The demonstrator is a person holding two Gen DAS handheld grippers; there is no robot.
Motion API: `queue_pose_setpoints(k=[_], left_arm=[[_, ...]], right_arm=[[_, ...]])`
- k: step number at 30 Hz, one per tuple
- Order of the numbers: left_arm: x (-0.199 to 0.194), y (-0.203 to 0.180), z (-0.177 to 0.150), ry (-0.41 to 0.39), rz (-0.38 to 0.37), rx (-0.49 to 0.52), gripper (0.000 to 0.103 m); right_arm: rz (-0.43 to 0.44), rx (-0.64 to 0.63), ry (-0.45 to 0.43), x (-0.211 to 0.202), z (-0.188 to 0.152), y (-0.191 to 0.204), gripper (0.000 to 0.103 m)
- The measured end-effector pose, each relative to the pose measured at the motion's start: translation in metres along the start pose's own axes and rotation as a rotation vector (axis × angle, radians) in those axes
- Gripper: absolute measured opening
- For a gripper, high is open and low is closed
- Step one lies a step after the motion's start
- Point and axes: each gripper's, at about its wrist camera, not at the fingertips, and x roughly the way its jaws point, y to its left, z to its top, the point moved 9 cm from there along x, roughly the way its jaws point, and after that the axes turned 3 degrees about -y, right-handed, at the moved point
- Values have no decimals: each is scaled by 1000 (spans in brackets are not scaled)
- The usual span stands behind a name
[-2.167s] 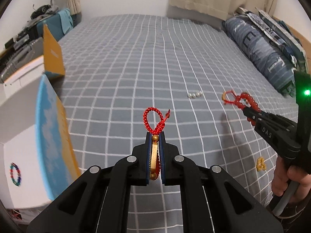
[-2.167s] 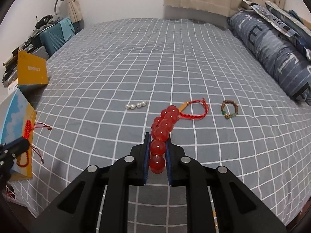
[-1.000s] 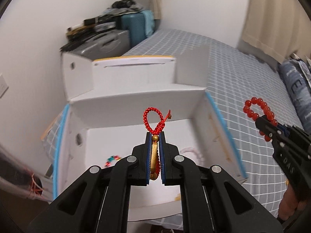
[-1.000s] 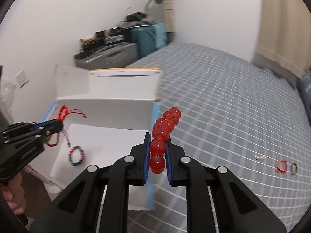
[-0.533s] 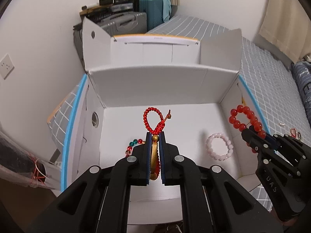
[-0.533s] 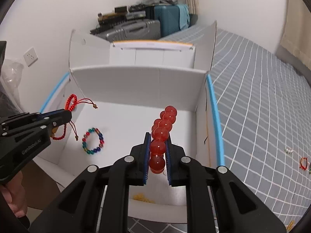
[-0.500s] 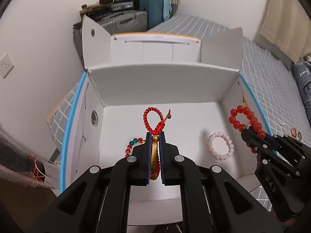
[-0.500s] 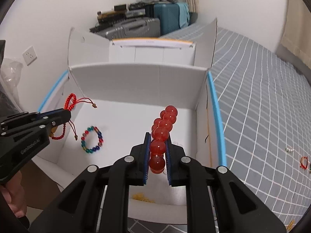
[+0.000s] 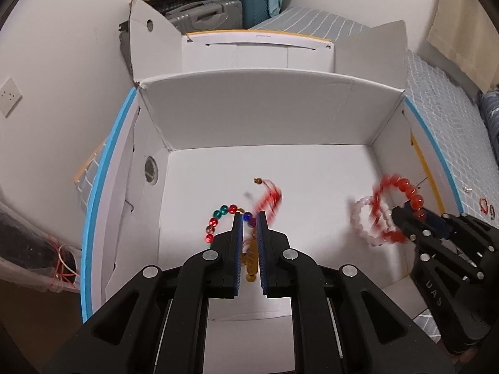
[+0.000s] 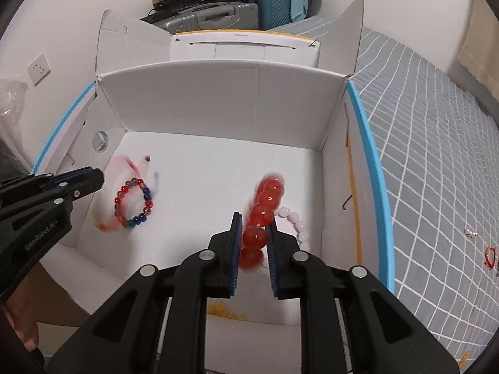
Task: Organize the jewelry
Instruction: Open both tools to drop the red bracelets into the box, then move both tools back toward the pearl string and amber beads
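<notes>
L gripper is seen over the white box, jaws parted a little, nothing clamped. The red cord bracelet is blurred just ahead of the tips, its gold part seen in the gap betw. the blue pads; contact w/ the pads can't be told. R gripper is also held over the box, jaws parted wider than the beads. The red bead bracelet is smeared betw. and ahead of the pads, apparently loose.

Largest first: the bed w/ grey grid sheet is seen to the right of the box, the box's blue-edged side flap lying against it. The box is open, flaps up, white floor visible. Suitcases are stacked behind it by the wall. A wall socket is seen at left.

Inside the box: a multicolour bead bracelet is lying flat on the floor, left side, near L gripper tips. A pale pink bead bracelet is lying on the right side, just beside R gripper, partly hidden by the red beads. Small yellow pieces are seen at the near edge, under R gripper.

On the bed, well apart from the box: small silver beads and a small red loop near the frame edge.
</notes>
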Motion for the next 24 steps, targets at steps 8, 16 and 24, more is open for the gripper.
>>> queue_pose_setpoints(k=[8,16,24], left_arm=[[-18,16,2,-41,26,-46,66],[-47,9,20,-140,27,-43,95],[-63,-14,30,-187,4,-24,97]], right_arm=[[11,-3,-132,-39,13,1,80],[-53,-40,-241,-73,27,-15,95],[-69,2,-267,-97,25,-47,95]])
